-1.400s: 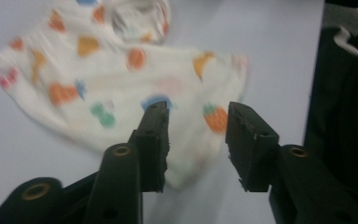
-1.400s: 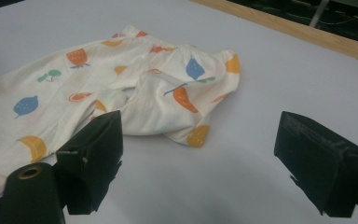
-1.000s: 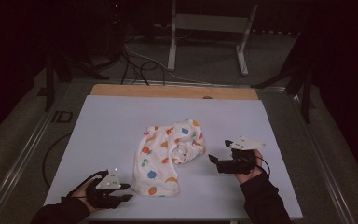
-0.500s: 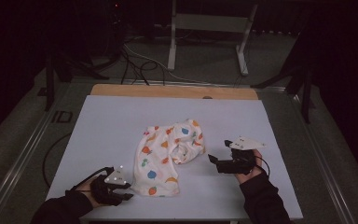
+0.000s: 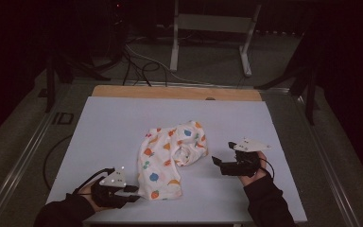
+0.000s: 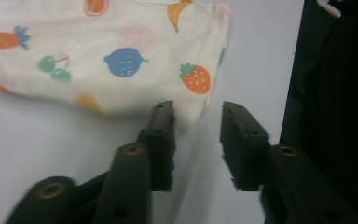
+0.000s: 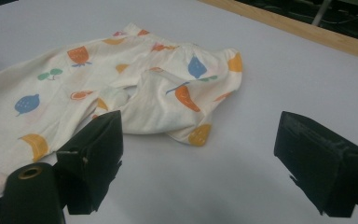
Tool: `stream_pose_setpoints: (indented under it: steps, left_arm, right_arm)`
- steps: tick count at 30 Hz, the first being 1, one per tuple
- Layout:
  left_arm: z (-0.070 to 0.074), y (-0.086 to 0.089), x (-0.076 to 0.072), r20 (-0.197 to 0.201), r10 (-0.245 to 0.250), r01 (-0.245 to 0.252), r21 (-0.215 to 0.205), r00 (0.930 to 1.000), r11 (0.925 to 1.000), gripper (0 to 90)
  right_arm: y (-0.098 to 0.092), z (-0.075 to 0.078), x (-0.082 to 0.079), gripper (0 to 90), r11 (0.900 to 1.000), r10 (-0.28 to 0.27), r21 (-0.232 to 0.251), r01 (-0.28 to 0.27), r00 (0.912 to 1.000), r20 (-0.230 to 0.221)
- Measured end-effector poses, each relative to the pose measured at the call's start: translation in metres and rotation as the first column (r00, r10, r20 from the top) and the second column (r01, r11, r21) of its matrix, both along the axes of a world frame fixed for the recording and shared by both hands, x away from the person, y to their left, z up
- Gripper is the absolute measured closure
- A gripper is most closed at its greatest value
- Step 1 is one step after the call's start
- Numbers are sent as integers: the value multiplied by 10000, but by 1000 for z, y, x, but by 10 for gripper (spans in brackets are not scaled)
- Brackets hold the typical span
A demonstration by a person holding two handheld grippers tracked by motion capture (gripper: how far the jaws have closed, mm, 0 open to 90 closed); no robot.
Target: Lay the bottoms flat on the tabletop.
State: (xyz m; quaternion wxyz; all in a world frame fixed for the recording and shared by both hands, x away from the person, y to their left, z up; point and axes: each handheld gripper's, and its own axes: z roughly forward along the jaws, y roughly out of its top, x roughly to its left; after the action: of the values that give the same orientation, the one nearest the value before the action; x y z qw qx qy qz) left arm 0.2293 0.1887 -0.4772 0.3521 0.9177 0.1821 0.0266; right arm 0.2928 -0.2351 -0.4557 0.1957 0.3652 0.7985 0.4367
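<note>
Both grippers gape — left gripper (image 5: pixel 133 193) at the cloth's (image 5: pixel 170 158) near corner, jaws just narrowing, right gripper (image 5: pixel 216 162) beside it. Soft, light fabric mid-table (image 5: pixel 99 127) — pinch a hem.

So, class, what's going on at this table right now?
A person works with a gripper in each hand on a fruit-print cloth lying crumpled on the white table. The left gripper sits at the cloth's near corner, its jaws just closing, an edge between them but not pinched. The right gripper waits open beside the cloth.

Crumpled fruit-print cloth (image 5: pixel 170 158) mid-table
</note>
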Motion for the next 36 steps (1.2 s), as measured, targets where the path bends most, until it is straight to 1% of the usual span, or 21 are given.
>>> stream_pose_setpoints:
  steps: [1,4,5,11,14,15,16,17,18,19,20,22,24,25,27,29,30,32,33,35,36]
  left_arm:
    - [1,2,-2,198,96,-95,-32,9998,9999,599]
    - [0,7,-5,353,191,-188,-112,9992,9998,547]
    - [-2,9,-5,323,160,-155,-181,9994,9997,535]
    - [-15,4,-7,168,-233,233,-32,9996,9997,544]
    - [-22,-2,-6,245,-393,387,247,9989,9989,555]
    - [-24,-4,-5,333,-375,362,401,9987,9985,581]
    - [-24,-4,-5,333,-375,362,401,9987,9985,588]
    - [-27,-5,-4,419,-553,528,583,9976,9969,588]
    - [-28,-5,-3,489,-582,539,843,9971,9950,648]
    - [-29,-4,-2,560,-640,578,1068,9964,9926,667]
    - [-30,-4,-2,792,-586,490,1173,9951,9919,691]
    - [-29,-3,-1,953,-386,266,1239,9947,9919,762]
    - [-29,-3,-2,1165,-287,129,1341,9928,9909,864]
    - [-29,-2,-2,1232,-380,195,1479,9917,9888,885]
    - [-27,1,-2,1314,-407,207,1499,9905,9885,893]
    - [-24,5,-2,1327,-414,228,1392,9903,9900,894]
    - [-22,8,-2,1319,-362,198,1239,9906,9921,893]
    - [-18,11,-4,1455,-373,209,1126,9887,9934,892]
    - [-16,13,-4,1409,-394,249,1029,9892,9944,892]
    - [-14,15,-6,1509,-417,265,1009,9877,9945,891]
    - [-13,17,-6,1392,-365,240,908,9896,9956,890]
  right_arm:
    - [0,0,0,158,10000,12,-34,-12,10000,33]
    - [0,0,0,158,10000,-17,5,17,10000,-11]
    - [0,0,0,158,10000,21,19,-21,10000,-14]
    - [0,-1,0,159,10000,20,-31,-20,10000,0]
    - [1,-1,0,158,10000,9,-32,-10,10000,-7]
    - [1,-1,0,158,10000,31,-34,-31,10000,-27]
    - [1,-1,0,158,10000,31,-34,-31,10000,-27]
    - [1,0,0,158,10000,38,-38,-39,10000,-32]
    - [1,0,0,158,10000,37,-64,-37,10000,8]
    - [1,0,0,158,10000,32,-31,-32,10000,14]
    - [1,0,0,158,10000,27,17,-27,10000,-19]
    - [0,-1,0,158,10000,21,-30,-21,10000,-1]
    - [0,0,0,159,10000,9,-35,-9,10000,-7]
    - [0,0,0,159,10000,6,-10,-6,10000,3]
    - [0,0,0,158,10000,23,-36,-23,10000,-2]
    - [0,0,0,159,10000,30,-15,-30,10000,7]
    - [0,0,0,159,10000,17,17,-17,10000,0]
    - [0,0,0,158,10000,26,6,-26,10000,-21]
    - [0,0,0,158,10000,24,-22,-24,10000,-7]
    - [0,0,0,158,10000,11,1,-11,10000,-23]
    - [0,0,0,158,10000,9,10,-9,10000,-18]
